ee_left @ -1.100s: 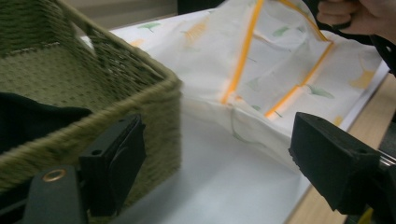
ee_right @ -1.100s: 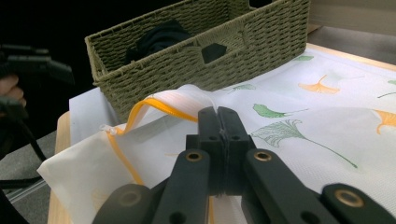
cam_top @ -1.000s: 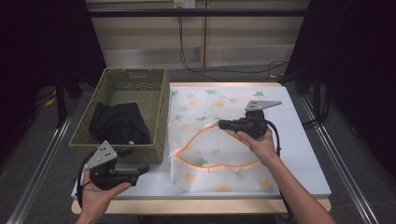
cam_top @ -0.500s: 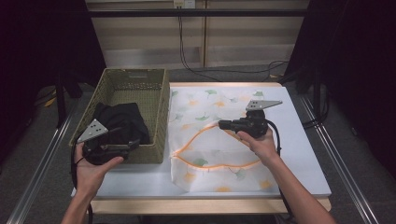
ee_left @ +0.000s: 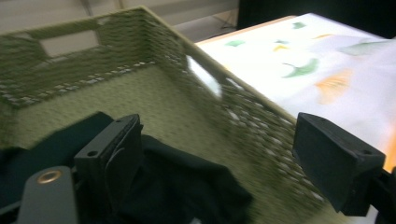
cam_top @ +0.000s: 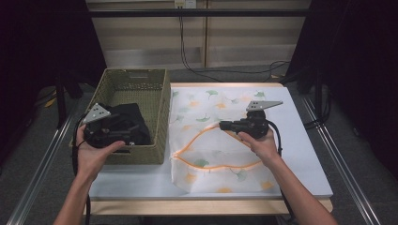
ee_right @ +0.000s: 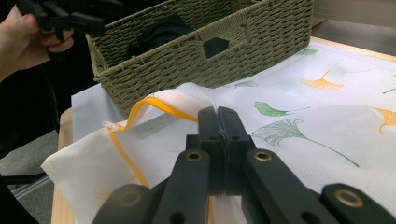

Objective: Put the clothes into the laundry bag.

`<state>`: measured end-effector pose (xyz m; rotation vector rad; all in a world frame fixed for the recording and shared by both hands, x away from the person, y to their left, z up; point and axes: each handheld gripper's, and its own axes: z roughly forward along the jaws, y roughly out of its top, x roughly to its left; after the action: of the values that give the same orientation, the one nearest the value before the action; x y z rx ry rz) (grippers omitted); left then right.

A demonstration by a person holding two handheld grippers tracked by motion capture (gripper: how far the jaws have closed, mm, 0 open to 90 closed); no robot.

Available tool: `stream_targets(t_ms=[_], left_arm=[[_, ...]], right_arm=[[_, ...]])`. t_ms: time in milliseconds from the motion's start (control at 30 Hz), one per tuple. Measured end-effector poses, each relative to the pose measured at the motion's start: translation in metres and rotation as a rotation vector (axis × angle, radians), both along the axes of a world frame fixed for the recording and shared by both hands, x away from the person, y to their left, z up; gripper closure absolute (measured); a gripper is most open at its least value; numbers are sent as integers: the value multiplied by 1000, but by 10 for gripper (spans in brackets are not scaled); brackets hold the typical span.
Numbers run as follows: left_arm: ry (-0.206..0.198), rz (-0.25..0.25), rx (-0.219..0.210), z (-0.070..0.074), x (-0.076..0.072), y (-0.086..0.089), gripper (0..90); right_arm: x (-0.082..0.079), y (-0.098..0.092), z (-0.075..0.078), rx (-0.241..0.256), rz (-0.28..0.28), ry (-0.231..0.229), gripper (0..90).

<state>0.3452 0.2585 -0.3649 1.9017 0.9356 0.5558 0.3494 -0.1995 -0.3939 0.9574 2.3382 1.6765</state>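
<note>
Left gripper (cam_top: 133,137) is over the near part of the woven basket (cam_top: 157,101), and from its own camera I see both jaws spread wide with nothing between them; the dark garment (ee_left: 187,186) lies just beyond and below them in the basket. That view is smeared by motion, so I cannot tell whether a jaw touches the cloth. From above, the garment (cam_top: 131,117) is mostly covered by the gripper body and my left hand (cam_top: 94,152), and its shape is hard to read.

On my right gripper (ee_right: 219,123) the jaws are pressed together, pinching the upper layer of the white mesh bag (ee_right: 327,140) just behind its orange zipper edge (ee_right: 154,106). The grip lifts that layer so the bag's mouth gapes toward the basket. From above, the right gripper (cam_top: 224,124) sits over the middle of the bag (cam_top: 202,105), with my right hand (cam_top: 263,143) behind it.

The bag, printed with green and orange leaves, lies flat across the white bench (cam_top: 305,154), touching the basket's right wall. The basket stands at the bench's left edge. Beyond the bench, cables (cam_top: 187,51) hang down a pale wall; the surroundings are too dark to make out.
</note>
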Motion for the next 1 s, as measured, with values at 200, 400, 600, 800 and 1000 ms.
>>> stream_targets(t_ms=[200,400,600,800,1000], left_arm=[[-7,23,30,4,21,1,143],[20,26,45,4,37,3,135],[53,34,85,2,54,8,121],[127,67,101,-8,73,10,75],[242,75,167,-26,88,8,60]], right_arm=[[1,0,0,-1,1,0,900],[1,0,-1,-1,1,4,900],[1,1,-2,-3,0,4,900],[2,0,-2,-5,0,5,899],[1,-1,-1,-7,-5,3,900]])
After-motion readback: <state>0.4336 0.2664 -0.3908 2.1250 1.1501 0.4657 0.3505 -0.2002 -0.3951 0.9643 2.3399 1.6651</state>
